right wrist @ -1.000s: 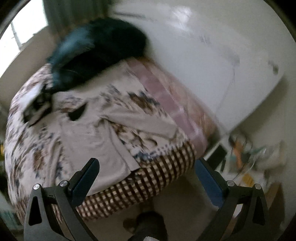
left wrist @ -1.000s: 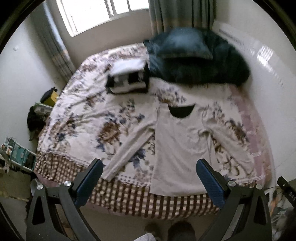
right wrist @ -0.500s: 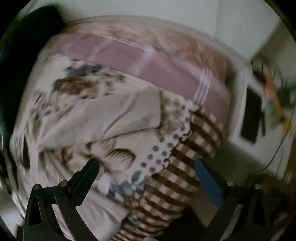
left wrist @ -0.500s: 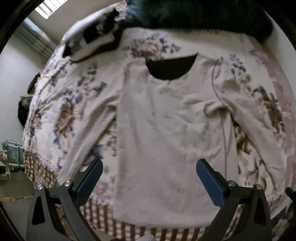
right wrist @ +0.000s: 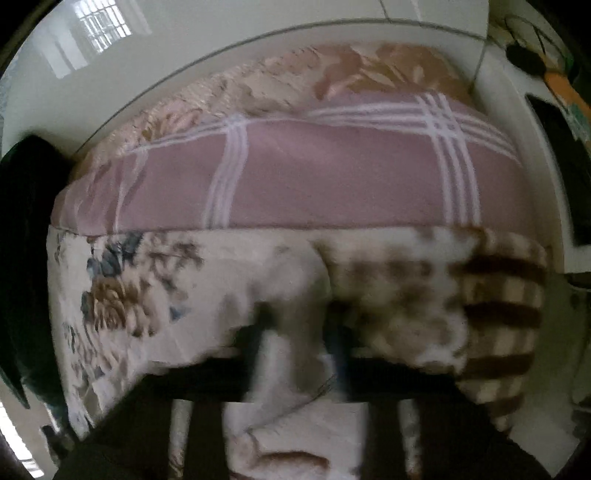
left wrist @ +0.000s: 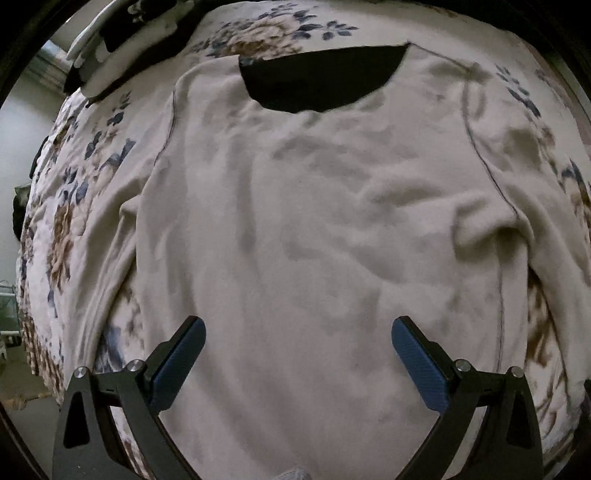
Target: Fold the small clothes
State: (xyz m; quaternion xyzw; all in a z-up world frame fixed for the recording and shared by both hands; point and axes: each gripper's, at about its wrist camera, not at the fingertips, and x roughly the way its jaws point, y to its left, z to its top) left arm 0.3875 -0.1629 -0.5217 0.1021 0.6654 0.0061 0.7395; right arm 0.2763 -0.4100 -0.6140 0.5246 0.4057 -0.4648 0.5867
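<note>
A pale beige long-sleeved top (left wrist: 317, 236) lies flat on the floral bedspread (left wrist: 74, 206), neckline with dark inside (left wrist: 317, 81) at the far end, sleeves spread to both sides. My left gripper (left wrist: 298, 343) is open, low over the lower body of the top, holding nothing. In the right wrist view my right gripper (right wrist: 299, 325) is blurred; its jaws have come close together around the pale sleeve end (right wrist: 295, 295) near the bed's right edge. The grip itself is smeared by motion.
A folded black-and-white garment (left wrist: 122, 40) lies at the far left of the bed. A pink checked sheet (right wrist: 295, 173) and the white wall (right wrist: 258, 22) lie beyond the right gripper. A dark quilt (right wrist: 22, 258) sits at the left there.
Both grippers dropped toward the bed. The left moved in over the top's body, still open. The right went from wide open to nearly closed on the right sleeve end.
</note>
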